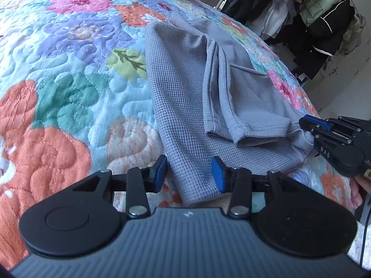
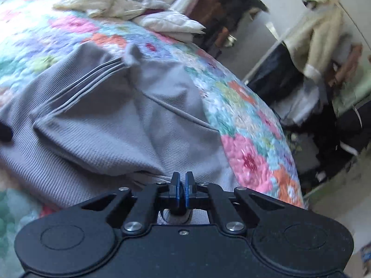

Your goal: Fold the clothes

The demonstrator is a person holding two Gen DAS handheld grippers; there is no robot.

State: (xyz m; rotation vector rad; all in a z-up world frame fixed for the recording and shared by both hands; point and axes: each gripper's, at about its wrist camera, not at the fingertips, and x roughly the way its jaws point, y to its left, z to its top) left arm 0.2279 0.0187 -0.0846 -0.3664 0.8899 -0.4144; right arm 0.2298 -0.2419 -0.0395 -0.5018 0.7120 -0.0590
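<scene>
The grey waffle-knit shirt [image 1: 185, 106] lay half folded on the flowered quilt [image 1: 69, 74], 1 sleeve turned over its body. The left gripper [image 1: 189, 173] hung with its jaws apart, straddling the shirt's near hem without pinching it. The right gripper [image 2: 182, 183], at the shirt's right edge, was clenched; whether cloth sat between its pads I couldn't tell. If it had missed, lifting would likely leave that corner behind and skew the fold.
</scene>
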